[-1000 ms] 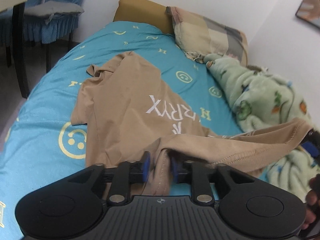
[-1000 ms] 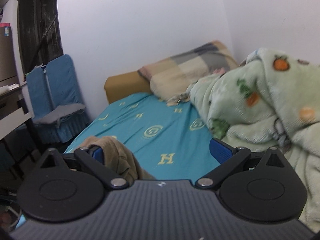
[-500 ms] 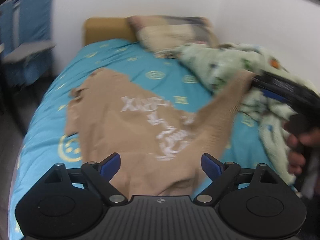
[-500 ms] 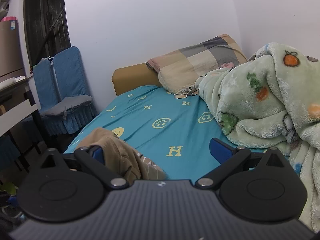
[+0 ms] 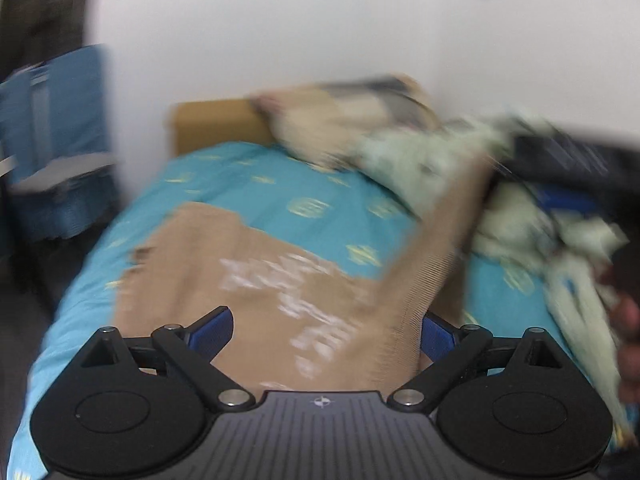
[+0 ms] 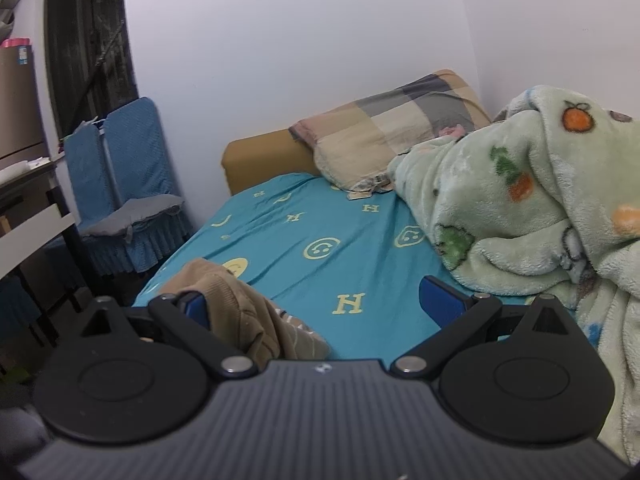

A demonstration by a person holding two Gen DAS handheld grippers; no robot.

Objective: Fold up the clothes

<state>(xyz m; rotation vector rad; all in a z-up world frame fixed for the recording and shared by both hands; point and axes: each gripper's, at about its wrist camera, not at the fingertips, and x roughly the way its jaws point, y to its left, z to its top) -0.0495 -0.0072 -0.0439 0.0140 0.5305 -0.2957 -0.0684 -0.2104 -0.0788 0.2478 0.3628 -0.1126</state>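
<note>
A tan T-shirt (image 5: 256,280) with white lettering is seen spread on the teal bedsheet (image 5: 280,184), below the checked pillow (image 6: 392,128) and beside the green fleece blanket (image 6: 520,200). The left gripper (image 5: 326,330) is held above the shirt's near end with its jaws spread wide and nothing clasped. One edge of the shirt is drawn upward toward the blanket side, though the left wrist view is blurred. The right gripper (image 6: 316,304) is also parted wide; bunched tan cloth is draped against its left finger, unpinched.
</note>
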